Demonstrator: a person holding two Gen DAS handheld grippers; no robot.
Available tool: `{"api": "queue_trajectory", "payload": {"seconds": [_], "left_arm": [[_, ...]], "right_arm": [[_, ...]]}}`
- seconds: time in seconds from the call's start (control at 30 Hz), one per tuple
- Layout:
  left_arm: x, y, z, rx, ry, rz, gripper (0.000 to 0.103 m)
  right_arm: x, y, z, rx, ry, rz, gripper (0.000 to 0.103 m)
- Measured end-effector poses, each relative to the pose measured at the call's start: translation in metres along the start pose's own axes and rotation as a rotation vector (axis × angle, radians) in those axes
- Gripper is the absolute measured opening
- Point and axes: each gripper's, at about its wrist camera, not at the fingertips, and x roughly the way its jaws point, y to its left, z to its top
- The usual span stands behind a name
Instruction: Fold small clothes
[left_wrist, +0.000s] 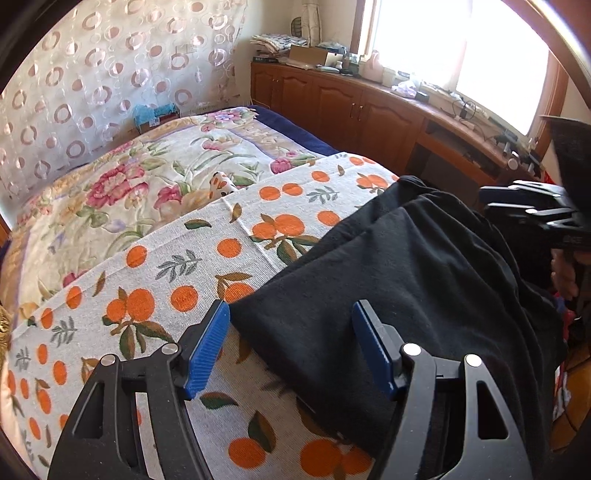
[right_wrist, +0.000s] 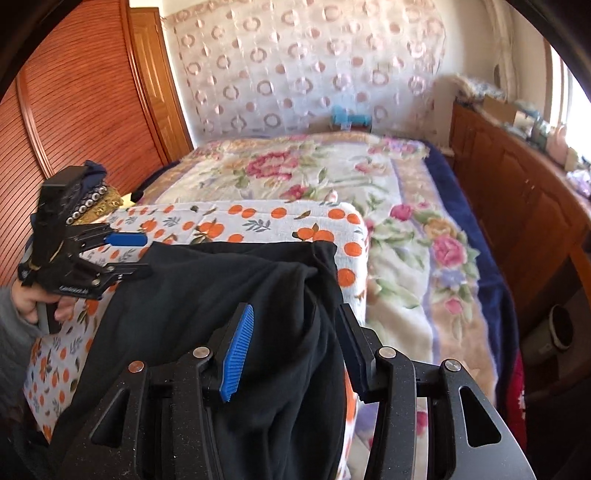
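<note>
Black cotton fills the lower right of the left wrist view: the black garment (left_wrist: 406, 266) lies rumpled on the orange-print cloth (left_wrist: 177, 280), which covers the near part of the bed. And the left gripper (left_wrist: 291, 347) sits at the bottom centre with its blue pads (left_wrist: 207, 350) spread wide, nothing between them, one pad over the printed cloth and the other over the garment's edge. At the right edge the right gripper (left_wrist: 532, 210) pokes in, dark and side-on, with a bit of black fabric above it; from this angle I cannot tell how its fingers stand. Behind, in the upper left, a floral blanket (left_wrist: 122, 184) runs back to a circle-patterned curtain (left_wrist: 92, 74), and a wooden cabinet (left_wrist: 351, 103) lines the upper right under a bright window (left_wrist: 461, 55).

Over to the right wrist view now. The right gripper (right_wrist: 295, 347) is at the bottom centre, jaws parted, and a bunched fold of the black garment (right_wrist: 221, 280) hangs between the blue pad (right_wrist: 238, 354) and the dark one; the fingers flank the fabric without visibly pinching it. On the left edge, the left gripper (right_wrist: 125, 254) shows in profile, held in a hand (right_wrist: 40, 306), fingers apart, with the lower finger at the garment's upper left edge. The orange-print cloth (right_wrist: 258, 221) peeks out above the garment, mid-frame, with the floral blanket (right_wrist: 406, 229) spreading right and a slatted wooden door (right_wrist: 81, 110) in the upper left.
</note>
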Motion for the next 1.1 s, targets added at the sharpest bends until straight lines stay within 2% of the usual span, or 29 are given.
{"api": "queue_trajectory", "payload": {"seconds": [0.17,0.23,0.27,0.3,0.33,0.4,0.47,0.57,0.7,0.8,0.93,1.0,1.03,1.1], "left_arm": [[0.003,0.011,-0.001,-0.050,-0.005,-0.041,0.058],[0.006,0.010,-0.003,-0.043,-0.002,-0.037,0.055],[0.006,0.010,-0.003,-0.040,-0.009,-0.035,0.049],[0.005,0.009,-0.004,-0.035,-0.016,-0.030,0.044],[0.005,0.010,-0.004,-0.033,-0.019,-0.029,0.031],[0.004,0.011,-0.004,-0.038,-0.023,-0.032,0.010],[-0.004,0.010,-0.004,-0.033,-0.062,-0.025,0.004],[-0.022,0.016,0.000,-0.074,-0.146,-0.026,0.002],[-0.027,0.020,0.003,-0.077,-0.150,0.010,0.002],[-0.023,0.024,0.003,-0.090,-0.130,0.026,0.002],[-0.021,0.023,0.004,-0.107,-0.102,0.023,0.003],[-0.016,0.020,0.004,-0.091,-0.081,0.017,0.025],[-0.015,0.020,0.004,-0.089,-0.077,0.006,0.045],[-0.008,0.017,0.003,-0.079,-0.057,-0.014,0.049]], "right_arm": [[0.019,0.001,0.015,-0.031,0.082,0.002,0.048],[0.028,0.008,0.019,-0.043,0.111,0.001,0.042],[0.031,0.008,0.021,-0.053,0.126,-0.004,0.032],[0.032,0.009,0.023,-0.065,0.133,-0.006,0.017],[0.034,0.011,0.026,-0.080,0.132,-0.007,0.007],[0.029,0.019,0.032,-0.133,0.101,-0.018,0.005],[0.017,0.023,0.038,-0.164,0.038,-0.035,0.005],[-0.003,0.026,0.051,-0.184,-0.077,-0.083,0.005],[0.003,0.032,0.059,-0.225,-0.113,-0.173,0.004],[0.027,0.033,0.057,-0.264,-0.053,-0.245,0.004],[0.051,0.016,0.054,-0.214,0.032,-0.241,0.005],[0.050,0.014,0.058,-0.180,0.034,-0.218,0.005],[0.047,0.015,0.063,-0.168,0.031,-0.207,0.005],[0.036,0.016,0.066,-0.148,0.016,-0.215,0.027]]}}
